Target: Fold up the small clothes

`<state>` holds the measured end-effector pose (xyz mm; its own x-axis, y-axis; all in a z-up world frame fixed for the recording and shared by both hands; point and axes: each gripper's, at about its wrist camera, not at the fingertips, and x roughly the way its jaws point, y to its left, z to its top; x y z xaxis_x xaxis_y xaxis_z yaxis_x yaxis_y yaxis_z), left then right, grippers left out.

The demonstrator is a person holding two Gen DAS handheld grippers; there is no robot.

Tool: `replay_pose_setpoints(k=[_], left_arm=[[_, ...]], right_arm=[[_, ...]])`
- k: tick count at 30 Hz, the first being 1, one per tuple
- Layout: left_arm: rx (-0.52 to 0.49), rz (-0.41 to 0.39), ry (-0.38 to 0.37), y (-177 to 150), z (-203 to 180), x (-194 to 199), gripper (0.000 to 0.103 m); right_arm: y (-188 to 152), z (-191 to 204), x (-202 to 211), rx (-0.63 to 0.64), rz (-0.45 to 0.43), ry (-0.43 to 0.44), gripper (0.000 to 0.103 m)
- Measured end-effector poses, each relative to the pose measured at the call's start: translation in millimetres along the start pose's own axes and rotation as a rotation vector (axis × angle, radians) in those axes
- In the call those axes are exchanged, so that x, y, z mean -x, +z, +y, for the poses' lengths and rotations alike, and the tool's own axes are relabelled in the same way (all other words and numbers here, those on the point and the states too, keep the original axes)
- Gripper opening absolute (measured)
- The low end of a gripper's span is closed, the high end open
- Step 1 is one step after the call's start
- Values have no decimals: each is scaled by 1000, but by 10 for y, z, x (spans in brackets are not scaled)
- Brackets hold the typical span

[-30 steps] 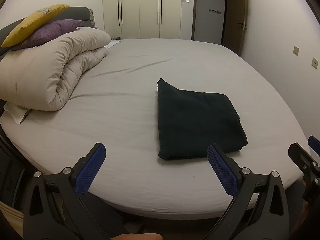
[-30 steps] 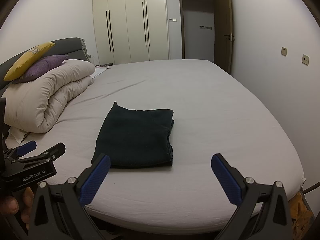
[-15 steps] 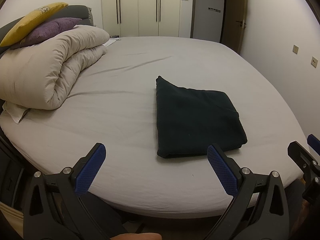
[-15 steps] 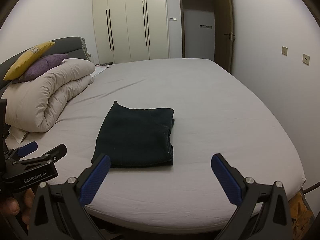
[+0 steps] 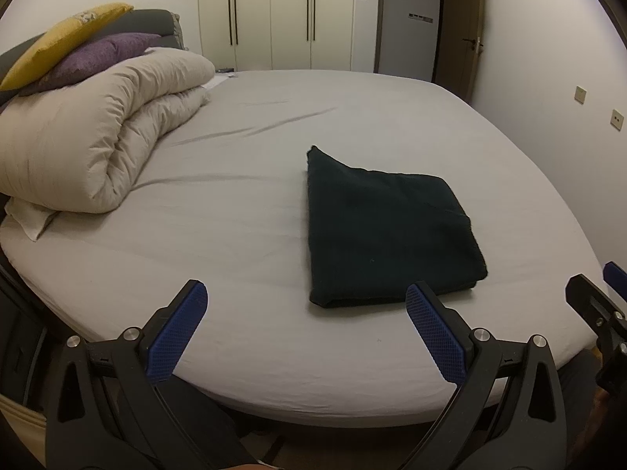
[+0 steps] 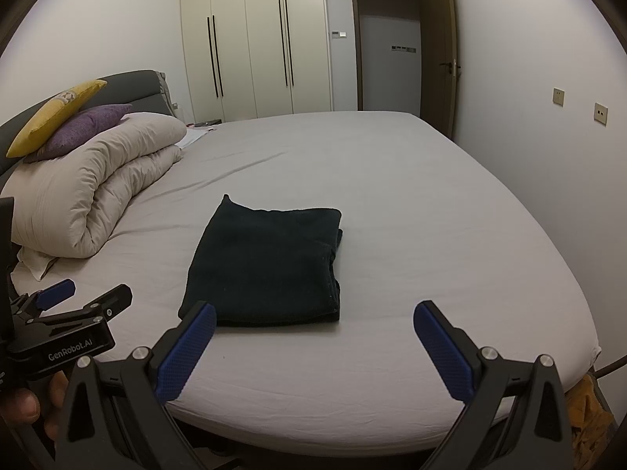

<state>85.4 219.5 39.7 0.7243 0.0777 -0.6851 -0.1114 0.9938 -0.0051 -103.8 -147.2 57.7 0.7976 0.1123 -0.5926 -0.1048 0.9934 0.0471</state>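
A dark green garment lies folded into a neat rectangle on the grey bed sheet; it also shows in the right wrist view. My left gripper is open and empty, held over the bed's near edge, just short of the garment. My right gripper is open and empty, also at the near edge, its left finger by the garment's near corner. Each gripper shows at the edge of the other's view.
A rolled beige duvet lies at the left with a purple pillow and a yellow pillow on it. Wardrobes and a doorway stand behind. A wall runs along the right.
Both grippers stay open and almost still. The left view has shifted slightly; the garment has not moved.
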Motion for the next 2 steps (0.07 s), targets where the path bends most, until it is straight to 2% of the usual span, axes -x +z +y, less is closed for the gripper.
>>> replay_pose_setpoints(k=[2], left_arm=[[9, 6, -3, -2, 16, -24, 103]], right_arm=[[2, -3, 0, -1, 0, -1, 103]])
